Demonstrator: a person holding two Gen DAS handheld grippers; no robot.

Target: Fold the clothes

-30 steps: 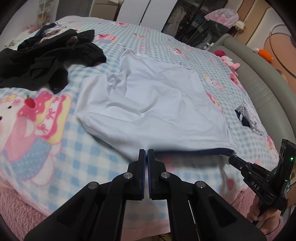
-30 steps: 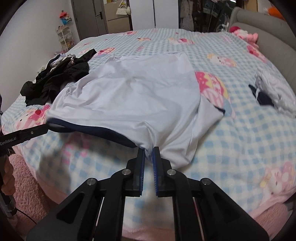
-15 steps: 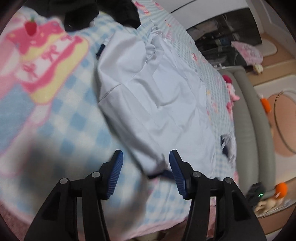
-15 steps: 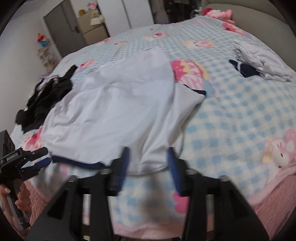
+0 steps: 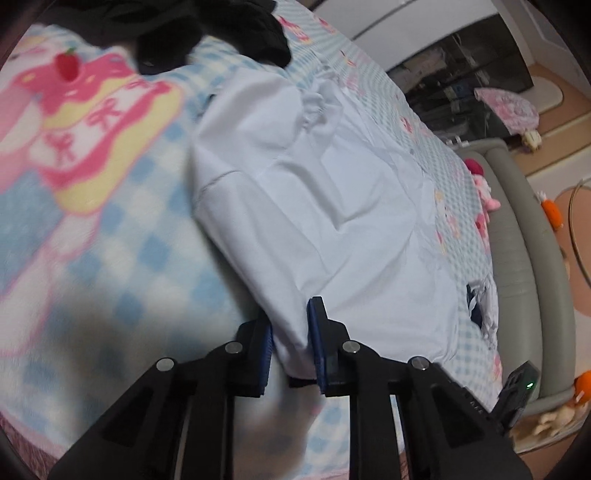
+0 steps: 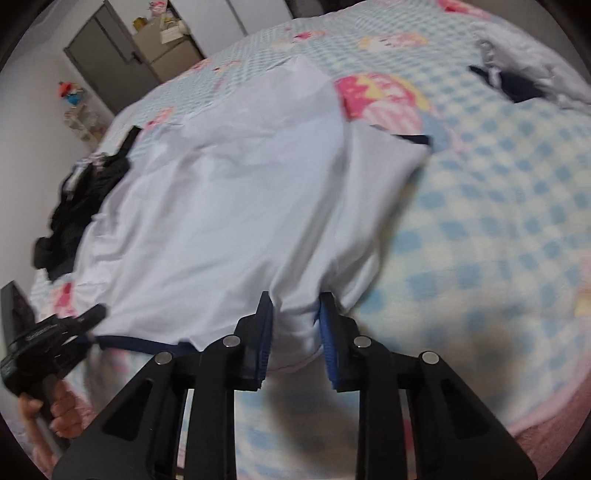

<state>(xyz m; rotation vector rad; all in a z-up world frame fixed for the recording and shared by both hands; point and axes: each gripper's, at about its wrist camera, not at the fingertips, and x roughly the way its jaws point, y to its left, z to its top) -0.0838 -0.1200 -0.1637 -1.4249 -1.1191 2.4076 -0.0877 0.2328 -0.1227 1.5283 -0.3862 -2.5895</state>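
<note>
A white T-shirt (image 5: 332, 206) with a navy hem lies spread on the checked blanket; it also shows in the right wrist view (image 6: 229, 206). My left gripper (image 5: 290, 339) is open, its jaws on either side of the shirt's near left hem corner. My right gripper (image 6: 295, 325) is open too, with the near right hem corner bunched between its jaws. The navy hem edge (image 6: 140, 341) hangs between the two grippers. The left gripper also shows in the right wrist view (image 6: 55, 328), held by a hand.
A pile of black clothes (image 5: 207, 33) lies past the shirt on the left, also in the right wrist view (image 6: 81, 206). A small white and navy garment (image 6: 517, 77) lies on the right. The padded bed frame (image 5: 517, 229) runs along the right side.
Both grippers were shut on the hem corners a second ago, then opened wide. Now their jaws have narrowed around the corners, and the shirt has dropped onto the blanket.
</note>
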